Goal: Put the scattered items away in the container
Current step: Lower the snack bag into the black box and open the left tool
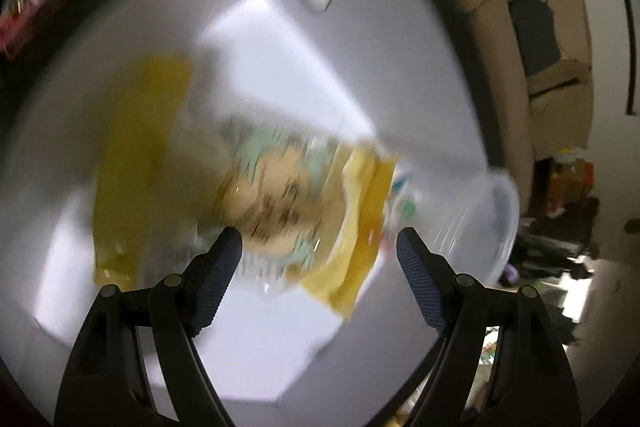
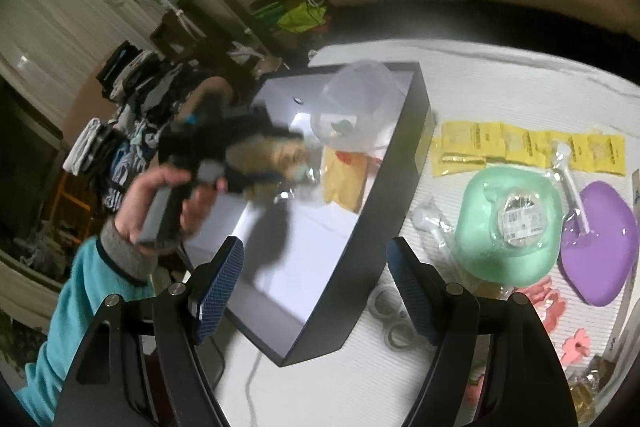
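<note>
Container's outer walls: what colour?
Black outside, white inside; the right wrist view shows it best.

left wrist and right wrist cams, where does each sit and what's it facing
Left wrist: on the left gripper, looking down into the box at blurred packets; only its open fingers show.
Right wrist: on the right gripper, above the table, facing the box; the left hand shows.
Shared: the box and the yellow packet.

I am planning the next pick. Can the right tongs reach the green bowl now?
Probably yes. The right tongs are open and empty, and the green bowl lies beside the box with nothing over it.
</note>
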